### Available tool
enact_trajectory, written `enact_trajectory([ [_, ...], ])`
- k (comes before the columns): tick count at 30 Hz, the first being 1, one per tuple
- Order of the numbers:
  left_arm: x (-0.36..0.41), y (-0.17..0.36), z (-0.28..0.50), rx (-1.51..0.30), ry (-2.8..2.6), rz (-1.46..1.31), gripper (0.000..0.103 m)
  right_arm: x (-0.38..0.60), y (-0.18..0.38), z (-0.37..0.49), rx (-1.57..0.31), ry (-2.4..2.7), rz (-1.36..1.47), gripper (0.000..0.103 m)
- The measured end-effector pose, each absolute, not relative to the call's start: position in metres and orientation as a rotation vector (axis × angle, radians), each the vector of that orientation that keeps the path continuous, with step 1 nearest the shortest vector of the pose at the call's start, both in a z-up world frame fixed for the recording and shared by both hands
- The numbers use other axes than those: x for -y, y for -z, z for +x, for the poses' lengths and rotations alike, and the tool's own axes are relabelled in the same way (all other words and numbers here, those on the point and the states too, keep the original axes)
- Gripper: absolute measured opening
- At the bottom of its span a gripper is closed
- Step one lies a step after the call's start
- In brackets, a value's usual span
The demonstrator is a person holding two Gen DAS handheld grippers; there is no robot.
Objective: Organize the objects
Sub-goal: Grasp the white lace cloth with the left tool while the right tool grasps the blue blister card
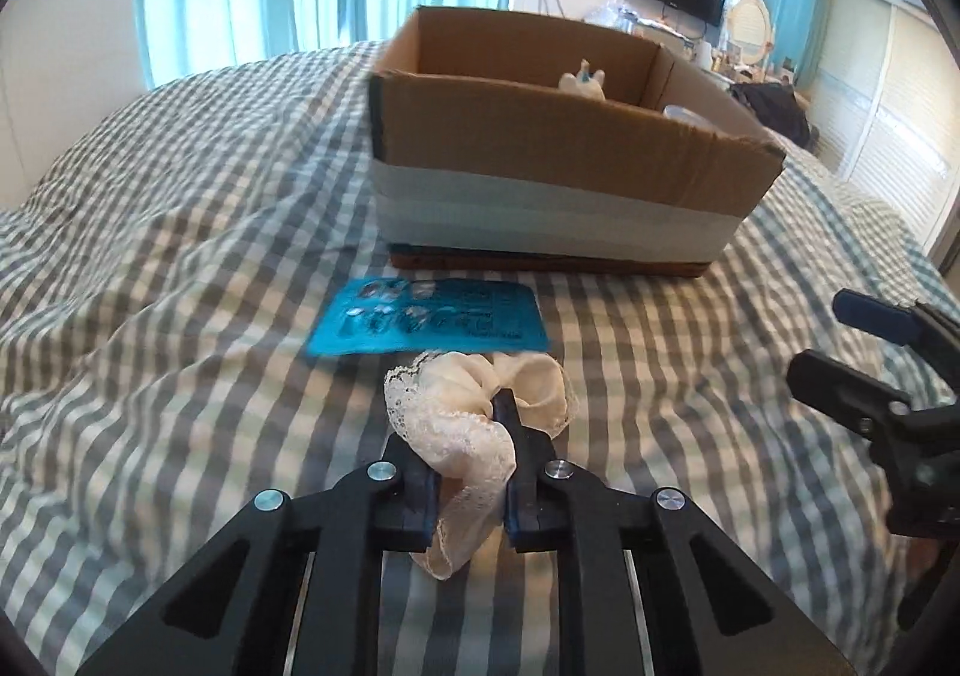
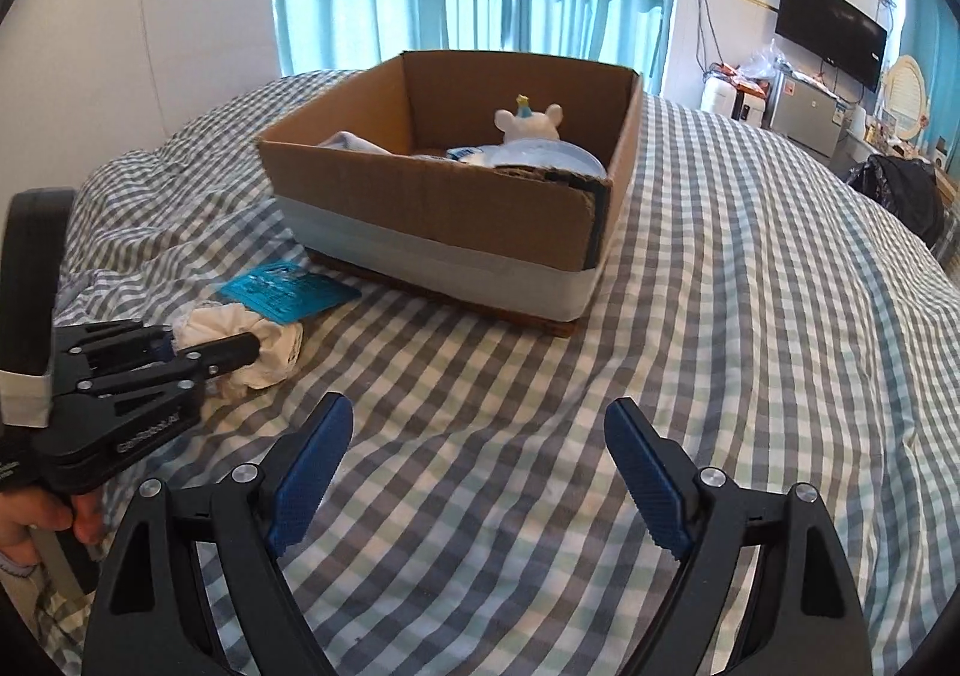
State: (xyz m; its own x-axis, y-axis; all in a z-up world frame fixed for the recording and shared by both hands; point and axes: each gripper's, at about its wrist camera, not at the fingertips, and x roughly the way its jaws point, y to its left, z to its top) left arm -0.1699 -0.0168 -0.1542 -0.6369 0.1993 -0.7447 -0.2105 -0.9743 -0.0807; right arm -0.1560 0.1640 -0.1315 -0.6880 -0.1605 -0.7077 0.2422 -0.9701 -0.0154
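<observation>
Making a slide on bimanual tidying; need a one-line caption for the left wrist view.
Left gripper shut on lace scrunchie beside blue blister pack, cardboard box ahead on checked bedspread.

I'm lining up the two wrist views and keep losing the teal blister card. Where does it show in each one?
Left wrist view: the teal blister card lies centre frame on the checked bedspread, just past the lace scrunchie clamped in the left gripper.
Right wrist view: the card sits at left of centre, behind the scrunchie.
Shared landmark: the cardboard box, directly beyond the card in both.
</observation>
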Motion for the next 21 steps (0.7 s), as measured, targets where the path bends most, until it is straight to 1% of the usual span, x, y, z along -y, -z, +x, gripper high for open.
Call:
enact_trajectory([
  [4, 0.034, 0.141, -0.155, 0.028, -2.682, -1.195, 0.015, -0.151, 0.124, -0.149, -0.147, 2.680, 1.086, 0.086],
  [13, 0.072, 0.122, -0.156, 0.022, -2.847, -1.177, 0.015, -0.103, 0.120, -0.163, -0.208, 2.617, 1.081, 0.086],
  [17, 0.084, 0.120, -0.158, 0.015, -2.907, -1.167, 0.015, -0.076, 0.130, -0.178, -0.299, 2.586, 1.084, 0.086],
  [21, 0.097, 0.124, -0.164, 0.068, -2.921, -1.187, 0.015, -0.047, 0.146, -0.195, -0.396, 2.535, 1.091, 0.086],
])
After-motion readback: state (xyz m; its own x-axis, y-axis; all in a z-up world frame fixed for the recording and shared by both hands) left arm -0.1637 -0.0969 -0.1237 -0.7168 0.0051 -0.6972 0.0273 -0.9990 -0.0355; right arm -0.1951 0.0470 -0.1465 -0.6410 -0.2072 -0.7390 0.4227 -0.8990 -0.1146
